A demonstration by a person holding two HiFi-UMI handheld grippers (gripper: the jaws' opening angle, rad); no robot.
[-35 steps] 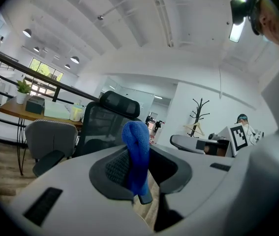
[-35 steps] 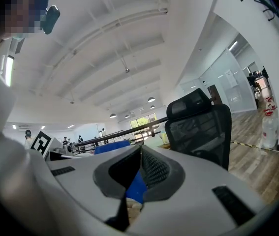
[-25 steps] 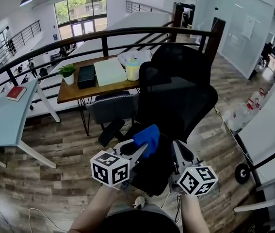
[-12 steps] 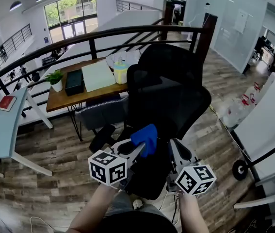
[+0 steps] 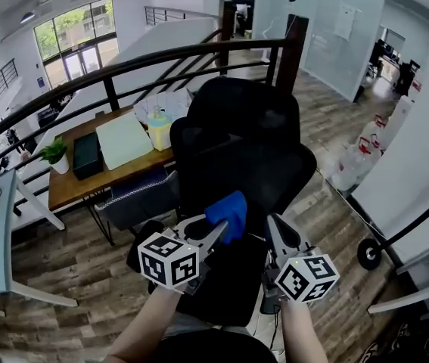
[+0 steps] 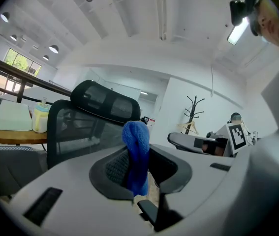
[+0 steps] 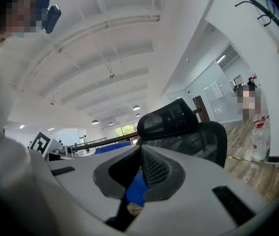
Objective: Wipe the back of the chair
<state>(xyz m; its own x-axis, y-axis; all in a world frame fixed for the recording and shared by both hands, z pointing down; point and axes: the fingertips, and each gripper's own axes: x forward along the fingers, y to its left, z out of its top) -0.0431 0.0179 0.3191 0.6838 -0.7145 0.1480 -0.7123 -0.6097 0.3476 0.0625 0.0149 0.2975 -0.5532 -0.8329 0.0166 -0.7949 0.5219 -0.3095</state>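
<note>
Jaws of the left gripper point(image 5: 223, 231) pinch a bunched bright-blue cloth point(image 6: 136, 139), which sticks up past their tips. Those of the right gripper point(image 7: 141, 149) are pressed together with nothing between them. Both grippers are held side by side just before the black mesh-backed office chair point(image 5: 248, 146), whose back faces the person; whether the cloth touches it cannot be told. Beyond the chair stands a brown wooden desk point(image 5: 70, 187) beside a dark railing point(image 5: 291, 51).
</note>
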